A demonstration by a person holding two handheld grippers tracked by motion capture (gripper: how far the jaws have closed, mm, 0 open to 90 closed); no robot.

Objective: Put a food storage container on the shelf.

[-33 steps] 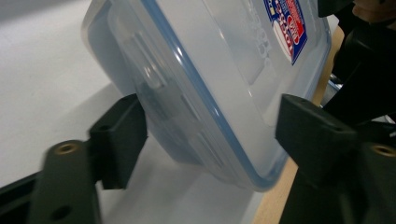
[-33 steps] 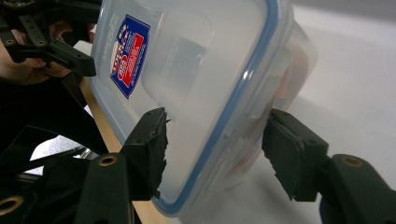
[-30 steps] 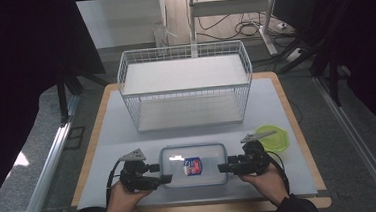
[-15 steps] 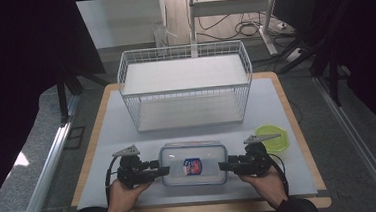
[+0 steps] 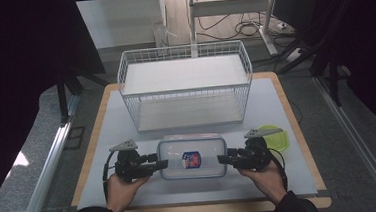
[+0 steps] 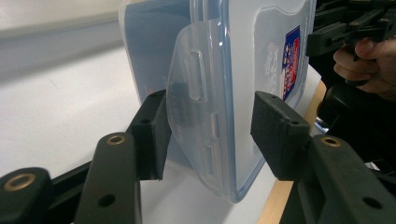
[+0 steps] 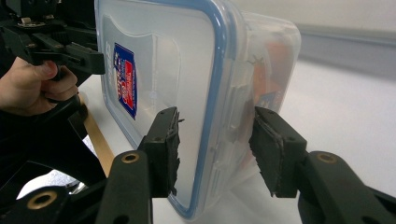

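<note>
The clear plastic container (image 5: 192, 158) with the blue-edged lid lies near the front edge of the white table (image 5: 103, 137), just in front of the wire basket (image 5: 185, 88); the two grippers stand at its two short ends, probably so that the load is shared and the box stays level. The left gripper (image 5: 156, 164) has its jaws apart around the left end; in the left gripper view one pad (image 6: 156, 130) sits against the latch flap (image 6: 191, 107), while the other pad (image 6: 275, 133) is beside the lid, and a firm squeeze is not visible. The right gripper (image 5: 227, 159) also has its jaws spread around the right end; in the right gripper view one pad (image 7: 168, 144) is near the lid and the other pad (image 7: 273, 149) is at the side latch. A green lid (image 5: 274, 135) lies beside the right hand (image 5: 264, 178), apart from the container.
</note>
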